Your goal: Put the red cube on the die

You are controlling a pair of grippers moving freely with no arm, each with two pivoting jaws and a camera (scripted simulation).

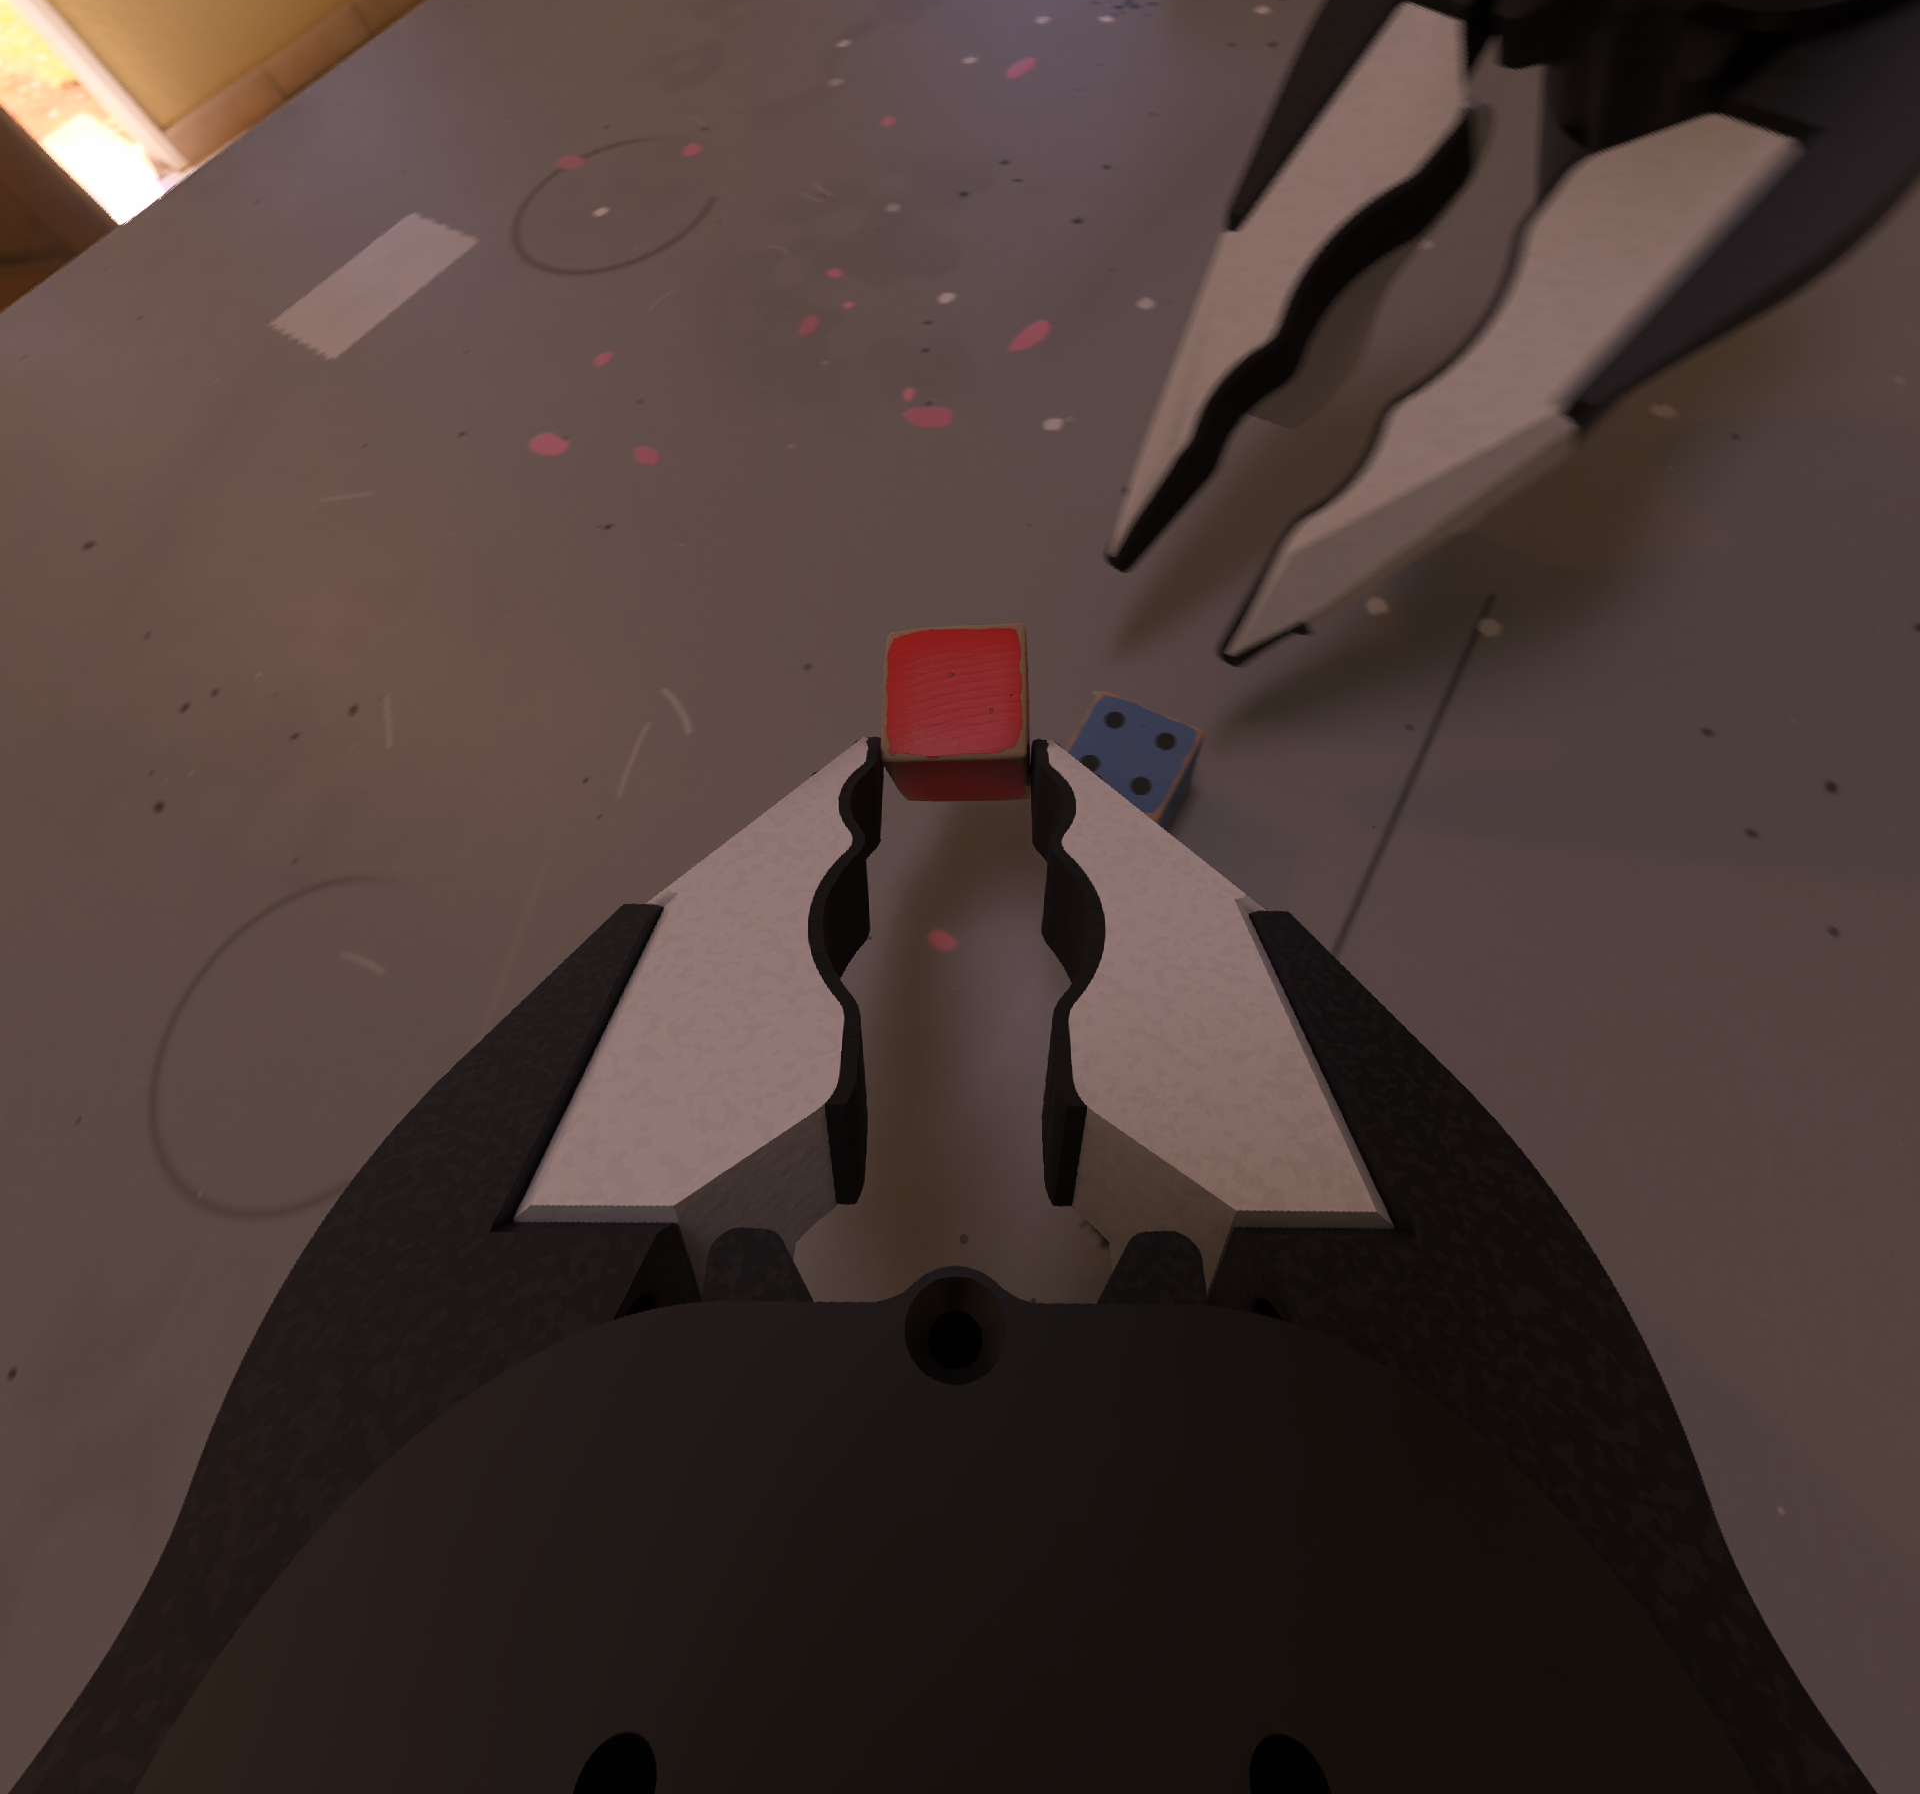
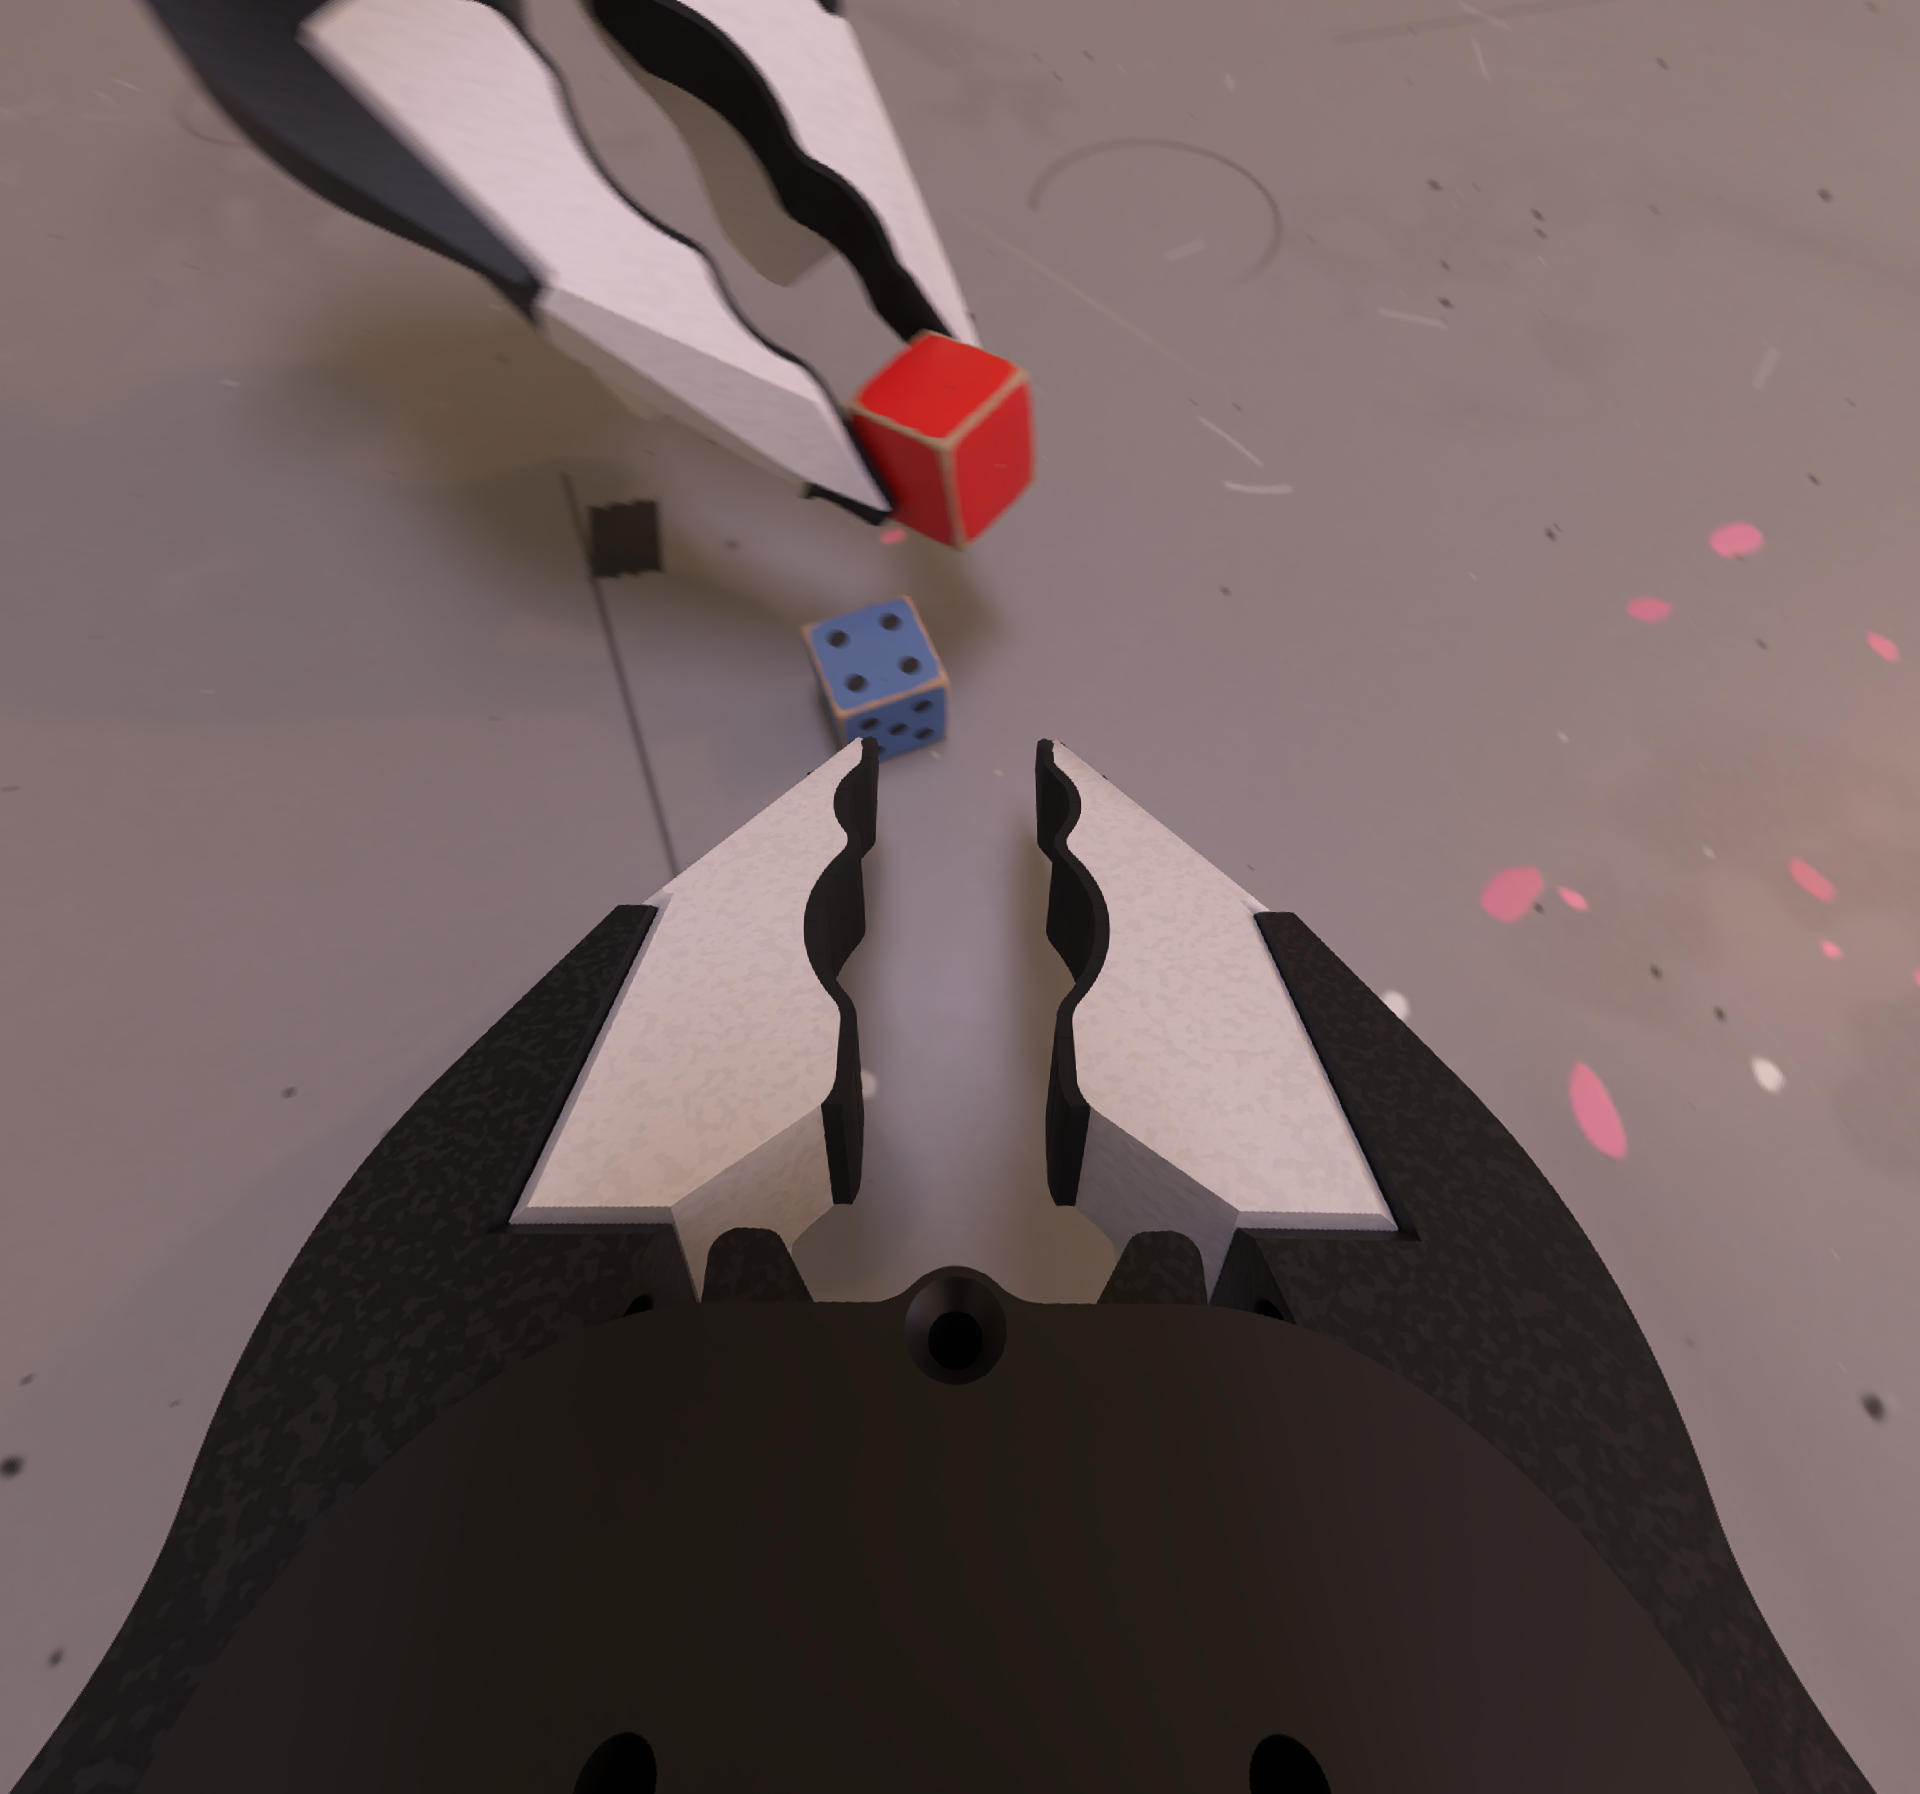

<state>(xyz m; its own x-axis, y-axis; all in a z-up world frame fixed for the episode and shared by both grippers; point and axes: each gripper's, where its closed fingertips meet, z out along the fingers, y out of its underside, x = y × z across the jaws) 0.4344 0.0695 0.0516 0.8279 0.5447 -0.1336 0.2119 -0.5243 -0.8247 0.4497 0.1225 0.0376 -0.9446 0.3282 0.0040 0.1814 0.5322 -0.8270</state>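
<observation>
My left gripper (image 1: pixel 954 757) is shut on the red cube (image 1: pixel 954 695) at its fingertips and holds it above the grey table. The blue die (image 1: pixel 1138 755) with black pips sits on the table just right of the cube, partly hidden by my right finger. In the right wrist view the red cube (image 2: pixel 951 440) hangs in the air beyond and slightly right of the die (image 2: pixel 878 669). My right gripper (image 2: pixel 954 757) is open and empty, its tips just short of the die. It also shows in the left wrist view (image 1: pixel 1179 601), hovering at the upper right.
The grey table (image 1: pixel 520 601) is speckled with pink and white paint spots and faint ring marks. A strip of pale tape (image 1: pixel 374 284) lies at the far left. A seam (image 2: pixel 623 664) runs across the table beside the die. The table's far left edge meets a yellow wall.
</observation>
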